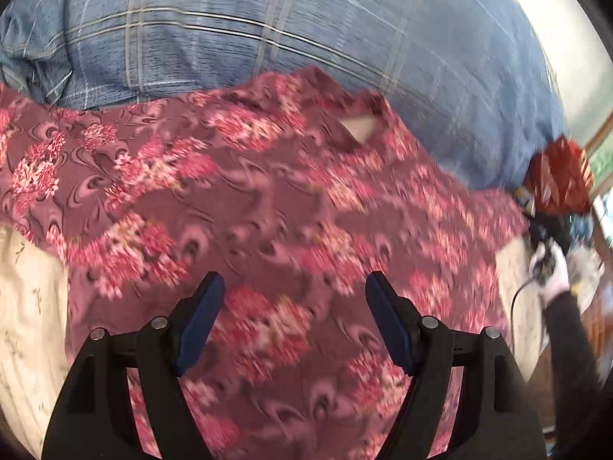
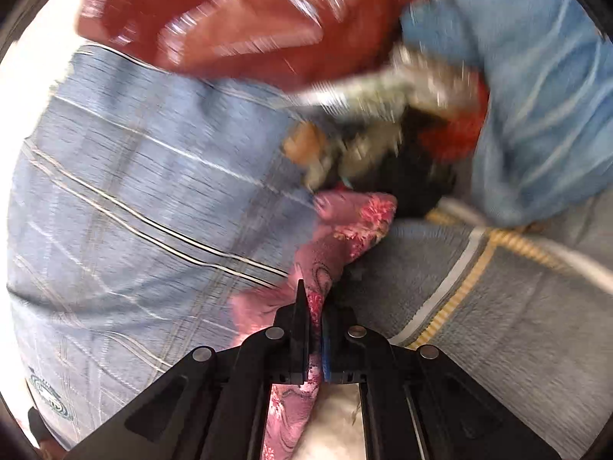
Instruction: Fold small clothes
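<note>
Floral garment (image 1: pixel 268 199) lay spread, largely flat, across bed, over blue plaid bedding (image 1: pixel 268 30) at far edge; no fold visible, so task judged barely begun. Right gripper (image 2: pixel 315 318) clenched on garment's edge near bed's right edge. Left gripper (image 1: pixel 294 306) released, empty, above garment's near part.

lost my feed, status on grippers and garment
Left gripper open over pink floral garment. Right gripper shut on its edge. Red cloth heaped close by.
</note>
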The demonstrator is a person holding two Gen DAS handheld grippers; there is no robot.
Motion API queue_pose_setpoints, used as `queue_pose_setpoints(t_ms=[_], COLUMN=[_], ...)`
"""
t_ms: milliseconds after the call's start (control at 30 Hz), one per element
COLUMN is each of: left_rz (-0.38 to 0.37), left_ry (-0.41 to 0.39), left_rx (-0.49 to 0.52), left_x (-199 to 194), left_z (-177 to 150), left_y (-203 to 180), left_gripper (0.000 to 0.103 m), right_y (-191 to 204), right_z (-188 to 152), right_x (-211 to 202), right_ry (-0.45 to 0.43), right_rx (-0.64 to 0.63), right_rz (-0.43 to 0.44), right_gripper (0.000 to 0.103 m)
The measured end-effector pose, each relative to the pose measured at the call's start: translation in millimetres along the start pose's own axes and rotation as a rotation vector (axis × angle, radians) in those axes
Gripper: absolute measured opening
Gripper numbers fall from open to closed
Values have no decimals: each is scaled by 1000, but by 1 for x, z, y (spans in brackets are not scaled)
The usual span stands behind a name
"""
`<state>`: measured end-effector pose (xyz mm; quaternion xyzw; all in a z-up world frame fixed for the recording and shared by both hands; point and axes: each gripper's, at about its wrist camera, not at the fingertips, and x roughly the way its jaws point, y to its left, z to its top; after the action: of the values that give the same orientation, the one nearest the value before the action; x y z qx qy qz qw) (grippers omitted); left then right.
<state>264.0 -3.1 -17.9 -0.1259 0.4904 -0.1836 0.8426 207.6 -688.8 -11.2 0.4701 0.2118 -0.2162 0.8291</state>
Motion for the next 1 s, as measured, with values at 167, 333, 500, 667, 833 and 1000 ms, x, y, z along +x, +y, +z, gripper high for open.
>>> queue_pose_setpoints(t_ms=[167, 333, 500, 667, 833, 1000], left_rz=[-79, -91, -114, -171, -217, -251], left_ry=[9, 18, 26, 47, 49, 39], left_rx=[-132, -124, -141, -190, -256, -297], left_x=[11, 11, 10, 6, -2, -10], left_z=[4, 6, 9, 12, 17, 20], left_y=[33, 35, 38, 51, 67, 81], left_gripper=[76, 76, 76, 76, 76, 76], right_y=[45, 104, 169, 232, 293, 317], right_z=[-13, -56, -120, -207, -309, -410], right_x=[-40, -64, -62, -49, -41, -27], right_ry=[-41, -11, 93, 238, 411, 653], right_rx=[-111, -204, -324, -448, -606, -703], right_rz=[22, 90, 162, 242, 353, 402], right_gripper=[4, 4, 4, 4, 7, 13])
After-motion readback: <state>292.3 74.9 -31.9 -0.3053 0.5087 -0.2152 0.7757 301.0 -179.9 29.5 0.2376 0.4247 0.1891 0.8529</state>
